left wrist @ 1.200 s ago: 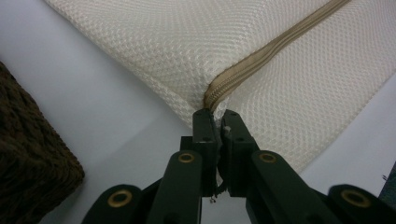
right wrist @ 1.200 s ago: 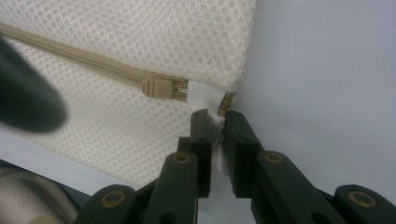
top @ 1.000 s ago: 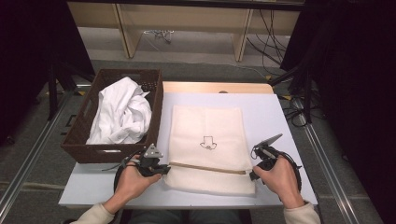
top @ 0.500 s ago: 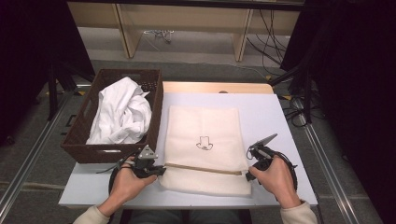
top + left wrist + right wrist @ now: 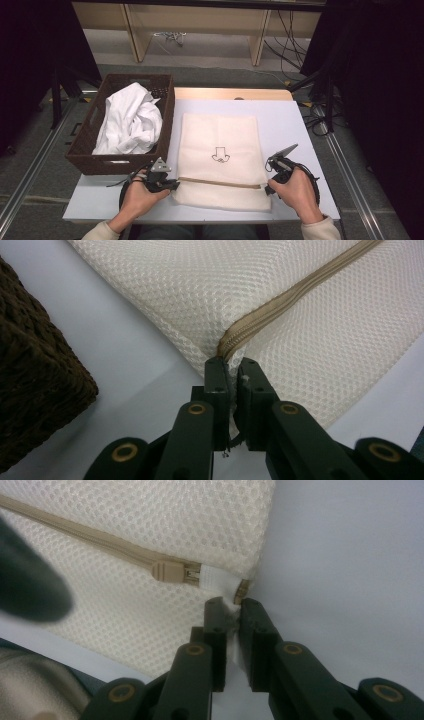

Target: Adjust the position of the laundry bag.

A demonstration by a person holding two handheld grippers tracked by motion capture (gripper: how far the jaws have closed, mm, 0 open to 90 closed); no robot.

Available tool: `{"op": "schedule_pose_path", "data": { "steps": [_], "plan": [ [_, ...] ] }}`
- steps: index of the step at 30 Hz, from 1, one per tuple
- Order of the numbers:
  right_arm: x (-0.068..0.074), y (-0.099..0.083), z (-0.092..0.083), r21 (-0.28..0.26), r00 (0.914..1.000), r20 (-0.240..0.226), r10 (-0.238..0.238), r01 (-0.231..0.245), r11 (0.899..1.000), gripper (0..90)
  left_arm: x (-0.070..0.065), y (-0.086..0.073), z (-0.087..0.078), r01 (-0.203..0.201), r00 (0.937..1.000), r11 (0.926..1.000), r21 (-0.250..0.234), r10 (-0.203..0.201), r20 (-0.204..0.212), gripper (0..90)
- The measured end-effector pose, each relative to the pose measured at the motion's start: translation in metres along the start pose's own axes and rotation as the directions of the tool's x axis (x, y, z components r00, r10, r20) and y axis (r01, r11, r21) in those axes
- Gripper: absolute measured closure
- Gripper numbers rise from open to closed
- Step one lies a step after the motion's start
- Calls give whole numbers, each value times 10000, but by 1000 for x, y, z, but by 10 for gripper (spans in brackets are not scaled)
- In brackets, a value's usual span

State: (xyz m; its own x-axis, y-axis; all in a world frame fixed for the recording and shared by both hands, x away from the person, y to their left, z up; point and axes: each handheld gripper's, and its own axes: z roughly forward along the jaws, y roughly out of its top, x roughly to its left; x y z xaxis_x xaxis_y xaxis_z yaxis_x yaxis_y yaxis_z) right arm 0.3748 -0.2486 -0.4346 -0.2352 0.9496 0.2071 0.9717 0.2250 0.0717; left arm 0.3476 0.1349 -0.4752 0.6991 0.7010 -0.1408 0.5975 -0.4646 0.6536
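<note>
A pale grey rectangular table carries a brown wicker basket at its left and a cream mesh zippered laundry bag at centre. The left gripper clenches the bag's near-left zipper end; the right gripper pinches its near-right edge beside the tan zipper slider.

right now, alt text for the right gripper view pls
The right hand-held gripper is shut on the edge of a cream mesh laundry bag, close to the tan zipper pull, on a pale table.
</note>
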Motion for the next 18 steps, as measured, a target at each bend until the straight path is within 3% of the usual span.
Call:
{"op": "schedule_pose_path", "data": {
  "steps": [7, 8, 9, 10, 15, 16, 17, 18],
  "plan": [
    [-1, -1, 2, 180, 10000, 50, -39, 38, 9998, 834, -4, -3, 0, -20, 10000, 10000, -14, 20, 69, 835],
    [-5, -2, 5, -168, 9981, 69, -606, 607, 9980, 834, -4, -4, 0, 58, 10000, 10000, -40, -57, 57, 835],
    [-5, -2, 5, -168, 9981, 69, -606, 607, 9980, 834, -4, -4, 0, 58, 10000, 10000, -40, -57, 57, 835],
    [-2, -2, 3, 213, 10000, 2, -75, 75, 9997, 834, -5, -4, -1, -29, 10000, 10000, 39, 29, 46, 835],
    [-1, -3, 1, 292, 9999, 45, 123, -124, 9995, 834, -7, -6, -1, -108, 9998, 9999, -43, 108, 165, 833],
    [-3, -4, 1, 111, 10000, 80, 35, -36, 9999, 833, -9, -7, -1, 18, 9998, 10000, -78, -17, 203, 833],
    [-7, -4, 2, -93, 9989, 107, -447, 448, 9990, 833, -9, -8, -1, 16, 9997, 10000, -61, -14, 254, 832],
    [-6, -4, 2, 75, 9993, 35, -383, 382, 9992, 833, -10, -8, -2, -93, 9996, 10000, -11, 93, 253, 832]
  ]
}}
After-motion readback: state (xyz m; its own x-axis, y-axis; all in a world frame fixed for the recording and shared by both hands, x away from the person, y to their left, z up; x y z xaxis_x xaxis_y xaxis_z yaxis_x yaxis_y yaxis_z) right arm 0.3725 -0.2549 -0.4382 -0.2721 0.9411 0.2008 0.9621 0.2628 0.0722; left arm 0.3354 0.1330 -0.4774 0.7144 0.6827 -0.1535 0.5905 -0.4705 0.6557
